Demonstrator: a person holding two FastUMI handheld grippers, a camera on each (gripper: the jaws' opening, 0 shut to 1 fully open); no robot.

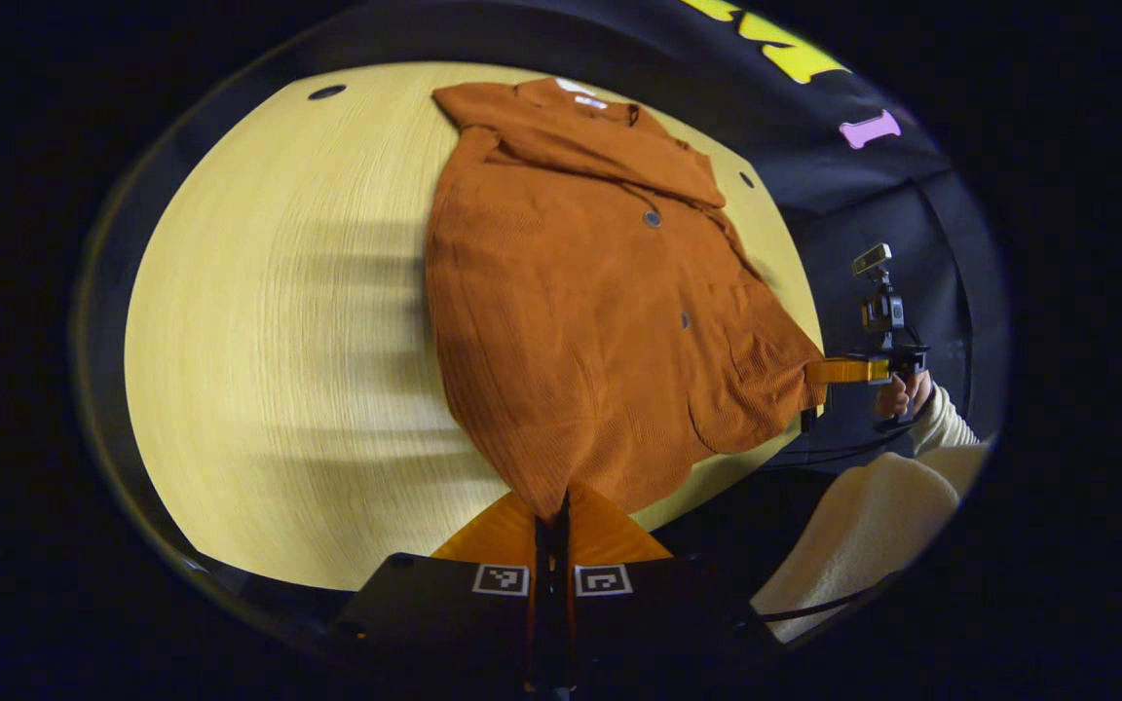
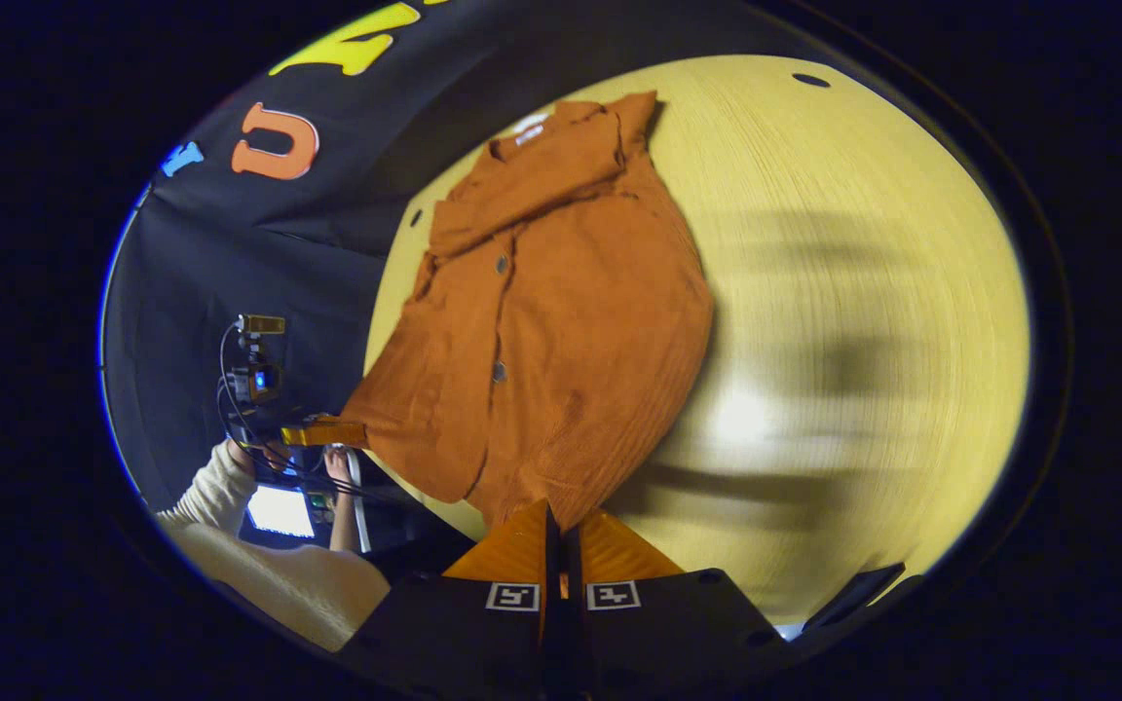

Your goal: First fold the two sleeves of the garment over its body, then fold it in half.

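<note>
Garment lying spread on table, sleeves folded over body, collar at far end. Left tool pinching one hem corner at near table edge, both fingers pressing on fabric. Right tool gripping the other hem corner likewise, fingers closed on cloth. Hem lifting slightly between the two tools. No containers visible.

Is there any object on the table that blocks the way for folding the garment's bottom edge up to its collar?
Nothing visible does. Both grippers, left and right, pinch the hem of the garment; only its own fabric and bare table lie toward the collar.
</note>
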